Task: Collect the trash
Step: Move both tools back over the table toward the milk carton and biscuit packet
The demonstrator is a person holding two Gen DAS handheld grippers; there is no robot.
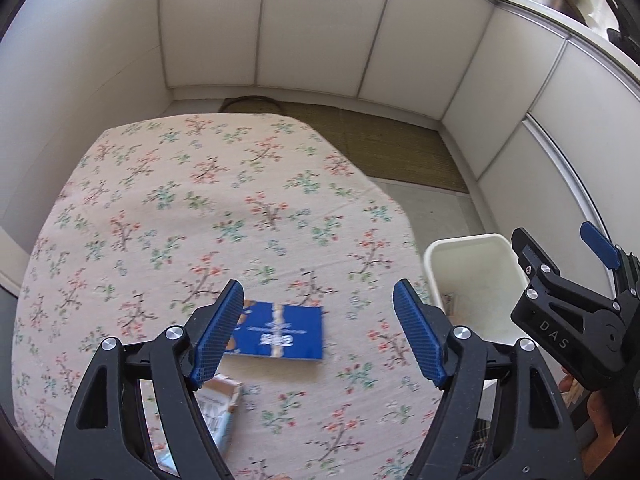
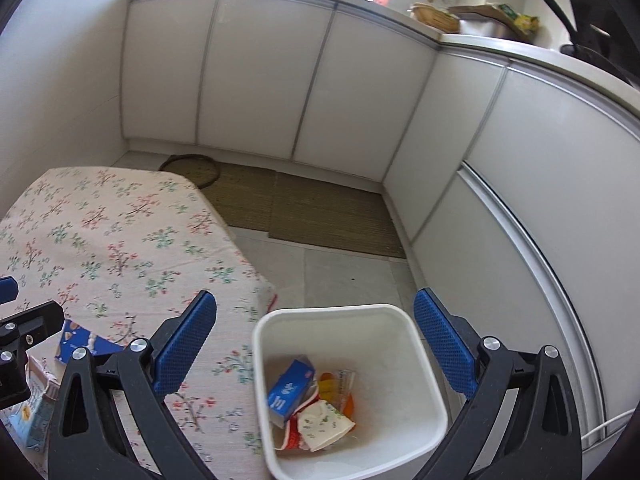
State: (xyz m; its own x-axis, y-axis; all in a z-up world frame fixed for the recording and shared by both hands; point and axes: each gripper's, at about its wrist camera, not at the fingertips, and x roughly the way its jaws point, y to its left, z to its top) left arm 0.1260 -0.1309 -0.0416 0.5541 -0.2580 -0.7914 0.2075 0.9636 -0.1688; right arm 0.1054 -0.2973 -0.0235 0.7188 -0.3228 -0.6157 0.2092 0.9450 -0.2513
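Left gripper (image 1: 318, 332) agape, blue packet (image 1: 280, 332) blurred, half-hidden carton (image 1: 218, 408)

My left wrist camera looked down over the surface (image 1: 224, 208); my right one looked down into the bin (image 2: 348, 316) beside it; both showed the bin.

Table (image 1: 208, 208) as landmark. Flat snack packet (image 1: 280, 330) lies on the table near its right edge; a crumpled wrapper (image 1: 218, 408) sits just nearer than it, to the left. Waste bin (image 2: 424, 380) stands on the floor just off the table's right edge, holding a small carton (image 2: 290, 388) and crumpled paper (image 2: 322, 424). Floor mats (image 2: 320, 212) lie beyond the table, before the cabinets (image 2: 260, 76).
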